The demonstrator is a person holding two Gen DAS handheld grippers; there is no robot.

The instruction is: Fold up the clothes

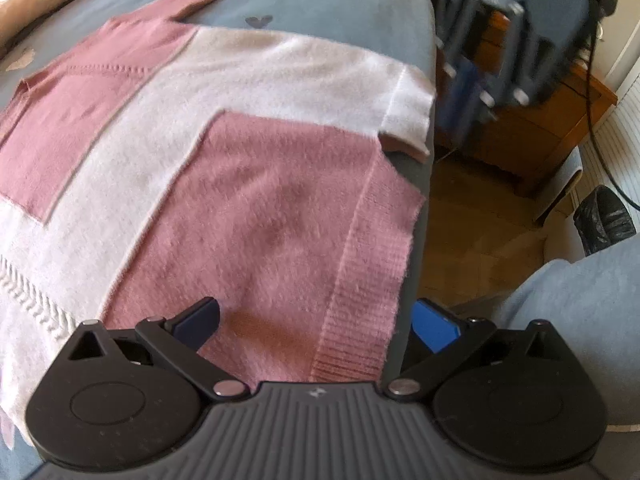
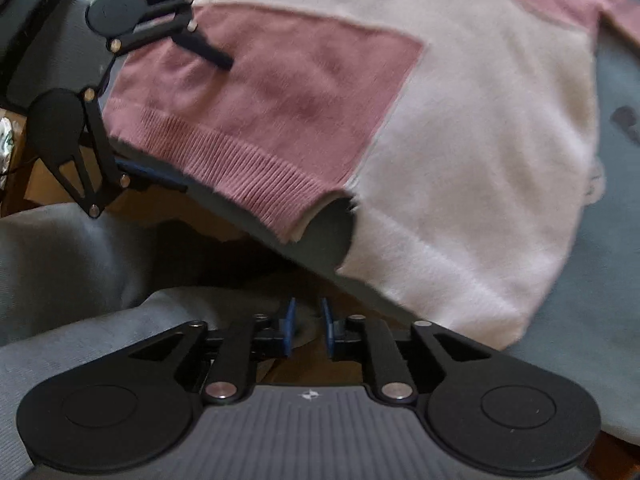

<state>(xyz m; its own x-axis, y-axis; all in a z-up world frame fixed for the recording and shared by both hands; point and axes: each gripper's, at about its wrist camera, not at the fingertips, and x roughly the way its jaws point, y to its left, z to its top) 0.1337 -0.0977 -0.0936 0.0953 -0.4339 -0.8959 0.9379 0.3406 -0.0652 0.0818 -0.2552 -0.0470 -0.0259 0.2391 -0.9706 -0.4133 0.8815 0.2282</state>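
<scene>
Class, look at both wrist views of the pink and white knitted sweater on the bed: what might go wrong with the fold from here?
1. The pink and white knitted sweater lies at the edge of the blue-grey bed cover, its ribbed pink hem overhanging; a tug may drag it off.
2. The left gripper is wide open astride the hem, gripping nothing.
3. The right gripper, narrowly open, holds no fabric and is off the bed edge; closing here would miss.

Wood nightstand (image 1: 532, 136), black bin bag (image 1: 604, 220)
</scene>
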